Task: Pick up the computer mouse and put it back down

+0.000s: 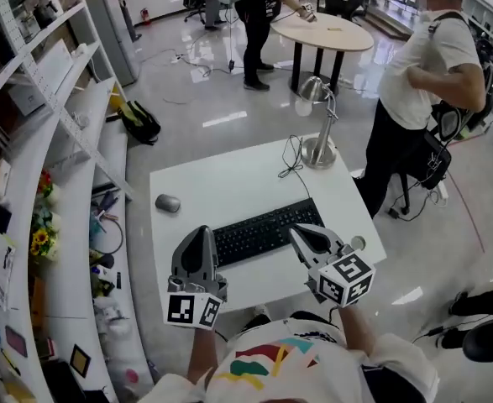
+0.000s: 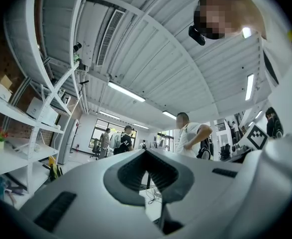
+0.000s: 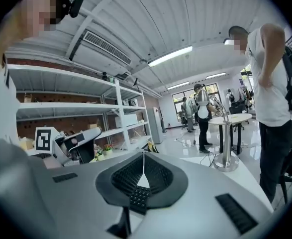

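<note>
1. Scene, left to right. White shelving [image 1: 61,141] runs along the left side. The white table [image 1: 229,179] stands just to its right.

2. Task object. The computer mouse [image 1: 168,202] lies flat on the table near the left edge, apart from the left end of the black keyboard [image 1: 267,230]. Nothing touches it. Whether a cable leads from it is too small to tell in the head view.

3. Left gripper [image 1: 201,233]. It hovers over the near part of the table, just beside the keyboard's left end, with the mouse beyond it and slightly left. Its own view [image 2: 146,152] shows the jaws clenched tip to tip with nothing between them. That view looks mostly at the ceiling, so the gripper is aimed above the mouse.

4. Right gripper [image 1: 298,232]. It hangs over the keyboard's right end. Its jaws [image 3: 143,153] are also clenched and empty; keyboard keys show below the tips.

5. Further right. A desk lamp [image 1: 319,133] stands at the table's far right corner, and a person in a white shirt [image 1: 427,65] stands beyond it.

6. Step in hand: approach, judged from the layout. Use the left gripper, which is nearer.
   - Release the jaws fully before descending.
   - Tip the gripper down toward the mouse.
   - Straddle the mouse's narrow sides and keep the tips clear of the keyboard.
   - Close gently, lift slightly, and set the mouse down flat before releasing.
</note>
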{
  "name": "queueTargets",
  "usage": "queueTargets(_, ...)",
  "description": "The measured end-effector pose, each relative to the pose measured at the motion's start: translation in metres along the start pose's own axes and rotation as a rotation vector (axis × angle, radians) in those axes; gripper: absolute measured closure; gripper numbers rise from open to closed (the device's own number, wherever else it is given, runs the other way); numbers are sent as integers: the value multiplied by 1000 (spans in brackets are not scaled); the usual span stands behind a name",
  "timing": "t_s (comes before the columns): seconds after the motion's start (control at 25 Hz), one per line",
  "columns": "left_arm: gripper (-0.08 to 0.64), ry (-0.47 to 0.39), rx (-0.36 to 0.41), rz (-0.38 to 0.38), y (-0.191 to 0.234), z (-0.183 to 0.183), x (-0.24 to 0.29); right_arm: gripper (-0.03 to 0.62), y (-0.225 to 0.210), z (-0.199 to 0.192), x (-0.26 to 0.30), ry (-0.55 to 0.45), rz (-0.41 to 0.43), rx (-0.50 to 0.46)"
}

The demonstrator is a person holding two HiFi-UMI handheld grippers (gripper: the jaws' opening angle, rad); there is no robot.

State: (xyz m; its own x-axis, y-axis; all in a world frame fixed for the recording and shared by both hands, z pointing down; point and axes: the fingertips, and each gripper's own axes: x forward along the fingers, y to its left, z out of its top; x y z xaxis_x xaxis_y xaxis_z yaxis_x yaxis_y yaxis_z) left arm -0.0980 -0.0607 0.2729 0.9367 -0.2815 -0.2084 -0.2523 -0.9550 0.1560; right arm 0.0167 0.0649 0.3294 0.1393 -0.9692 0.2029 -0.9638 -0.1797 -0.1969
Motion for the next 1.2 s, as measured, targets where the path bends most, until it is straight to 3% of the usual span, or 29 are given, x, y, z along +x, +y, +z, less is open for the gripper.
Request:
queueTargets(0.48, 515, 44, -29, 64, 15, -24, 47, 577, -50, -7, 27, 93, 8, 28)
queueTargets(0.92, 517, 41, 9, 122, 20, -26, 68, 577, -80, 3, 43, 88, 41, -2)
queueTargets(1.2, 515, 108, 70, 130, -5, -42, 78, 575, -95, -2, 48, 87, 109, 30)
